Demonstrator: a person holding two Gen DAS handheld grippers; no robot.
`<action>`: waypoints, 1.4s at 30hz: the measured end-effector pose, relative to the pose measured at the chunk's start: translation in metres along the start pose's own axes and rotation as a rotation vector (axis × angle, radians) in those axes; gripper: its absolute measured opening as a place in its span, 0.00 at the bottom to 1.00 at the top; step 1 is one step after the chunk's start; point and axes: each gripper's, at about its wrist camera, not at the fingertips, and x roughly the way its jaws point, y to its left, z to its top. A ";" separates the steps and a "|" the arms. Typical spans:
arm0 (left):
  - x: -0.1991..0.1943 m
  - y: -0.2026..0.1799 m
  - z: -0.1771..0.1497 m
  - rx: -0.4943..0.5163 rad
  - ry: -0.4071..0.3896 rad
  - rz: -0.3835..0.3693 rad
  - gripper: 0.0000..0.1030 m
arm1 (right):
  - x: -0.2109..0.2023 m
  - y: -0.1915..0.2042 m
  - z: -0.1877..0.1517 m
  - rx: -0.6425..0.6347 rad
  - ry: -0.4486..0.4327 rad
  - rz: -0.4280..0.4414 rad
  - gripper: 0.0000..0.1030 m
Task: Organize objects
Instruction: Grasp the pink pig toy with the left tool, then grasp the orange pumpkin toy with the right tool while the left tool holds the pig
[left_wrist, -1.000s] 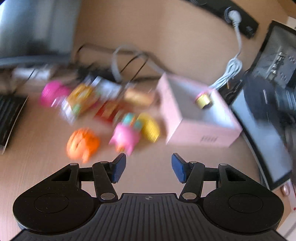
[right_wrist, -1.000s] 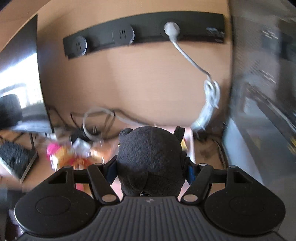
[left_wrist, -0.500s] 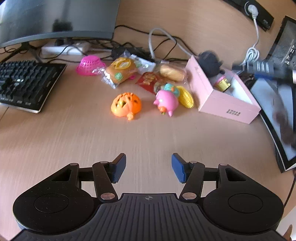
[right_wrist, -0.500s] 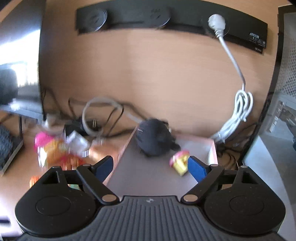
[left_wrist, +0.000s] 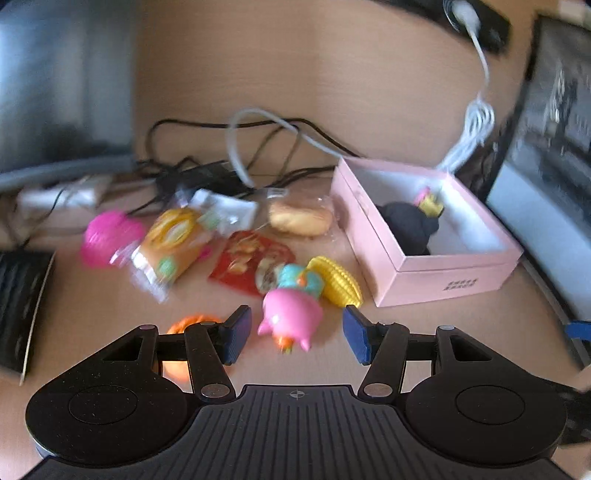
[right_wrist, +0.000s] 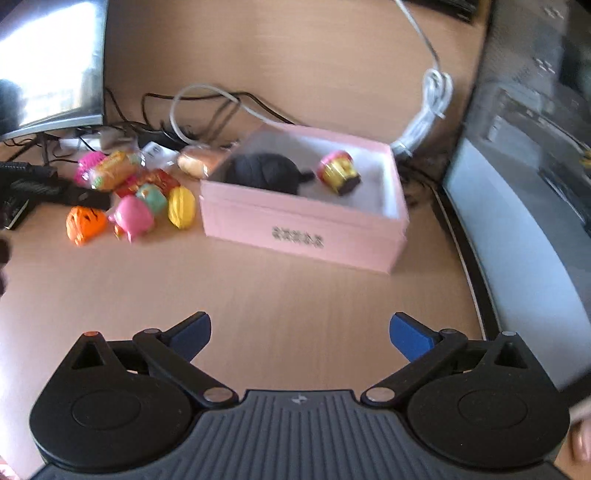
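A pink box (left_wrist: 454, 269) (right_wrist: 306, 225) sits on the wooden desk and holds a black plush toy (left_wrist: 408, 225) (right_wrist: 264, 171) and a small yellow-and-pink toy (left_wrist: 428, 201) (right_wrist: 338, 171). My left gripper (left_wrist: 293, 334) is open, and a pink pig toy (left_wrist: 291, 314) (right_wrist: 131, 218) lies between its fingertips, untouched. Beside the pig lie a yellow corn toy (left_wrist: 338, 282) (right_wrist: 181, 206), a teal toy (left_wrist: 301, 278) and an orange toy (left_wrist: 192, 321) (right_wrist: 83, 223). My right gripper (right_wrist: 299, 334) is wide open and empty, in front of the box.
Snack packets (left_wrist: 173, 242), a red packet (left_wrist: 247, 262), a bread roll (left_wrist: 299, 218) and a pink basket (left_wrist: 107, 238) lie left of the box. Cables (left_wrist: 236, 147) run behind. A keyboard (left_wrist: 18, 299) is at left, a monitor (right_wrist: 51, 66) behind, a dark case (right_wrist: 535, 166) at right.
My right gripper let go of the black plush into the pink box, opened wide and pulled back. My left gripper moved forward and down until the pig sat between its fingers.
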 end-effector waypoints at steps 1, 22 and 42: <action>0.010 -0.004 0.003 0.020 0.009 0.014 0.58 | -0.003 -0.002 -0.003 0.006 0.003 -0.006 1.00; -0.039 0.019 -0.047 -0.131 0.137 -0.004 0.47 | 0.023 0.041 -0.003 -0.043 0.103 0.079 1.00; -0.162 0.105 -0.115 -0.472 0.112 0.263 0.47 | 0.087 0.222 0.073 -0.291 0.053 0.374 0.98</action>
